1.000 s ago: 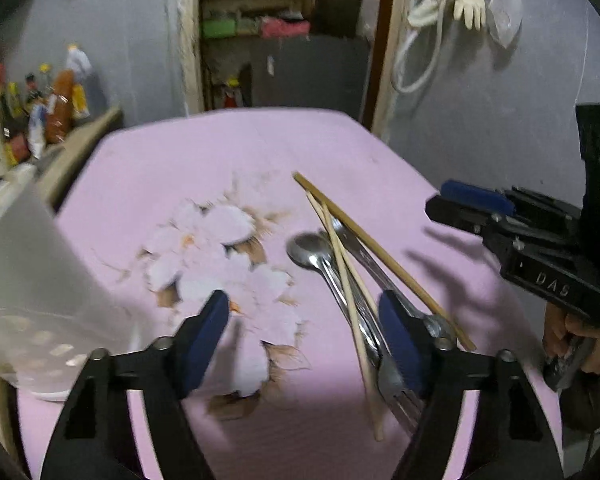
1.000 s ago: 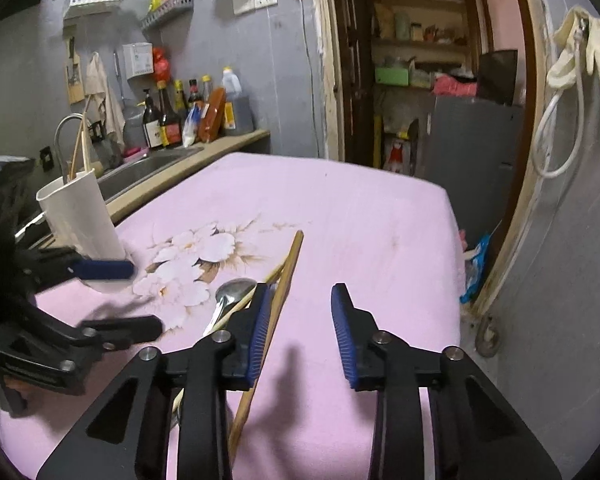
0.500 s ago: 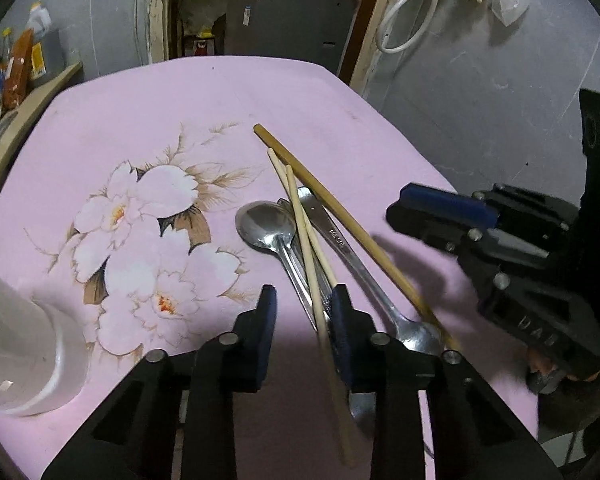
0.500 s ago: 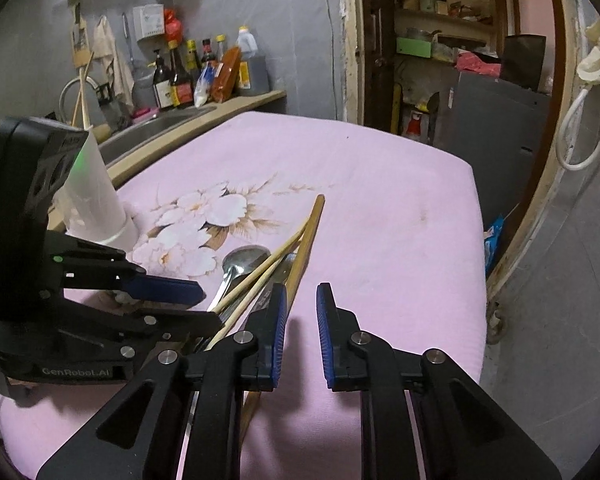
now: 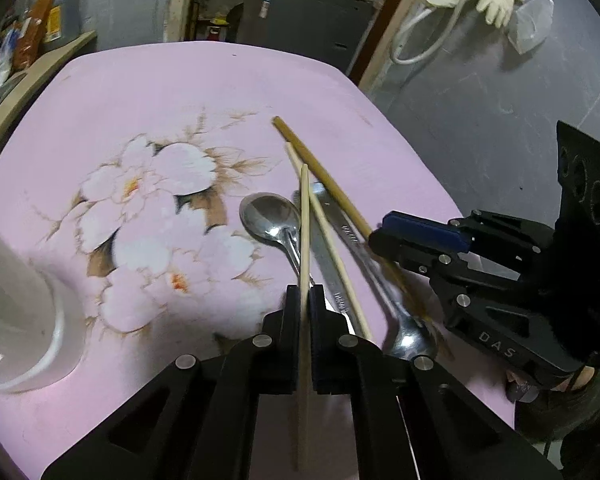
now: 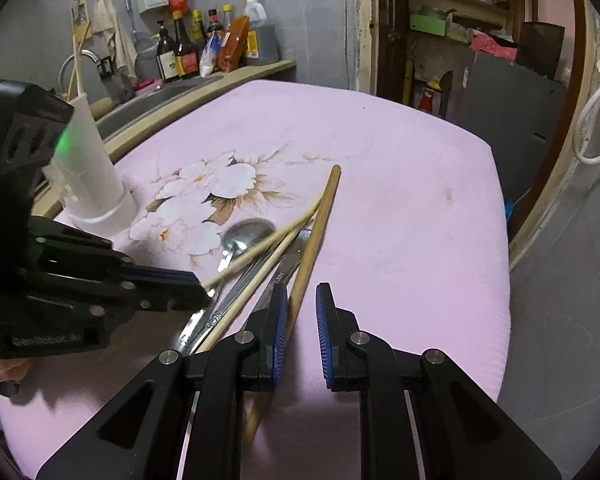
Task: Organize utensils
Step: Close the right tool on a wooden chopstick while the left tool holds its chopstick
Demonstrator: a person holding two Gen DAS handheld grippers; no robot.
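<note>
The left tool (image 5: 305, 300) has just closed and is clamped on one pale chopstick (image 5: 305, 216). The right tool (image 6: 302, 312) stands slightly apart around the thick chopstick (image 6: 320, 220), not gripping. Spoon (image 5: 270, 216) and remaining cutlery lie on the pink desk (image 5: 180, 92); the white holder (image 6: 88, 176) at far left awaits nearly everything.

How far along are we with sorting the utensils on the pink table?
Barely started: no utensil looks put away from the pile yet. In hand: the left gripper has just closed on one pale chopstick. The right gripper stands slightly open around the darker chopstick, not clamping it. Left: the other pale chopstick, spoon and remaining cutlery, probably bound for the white holder.
</note>
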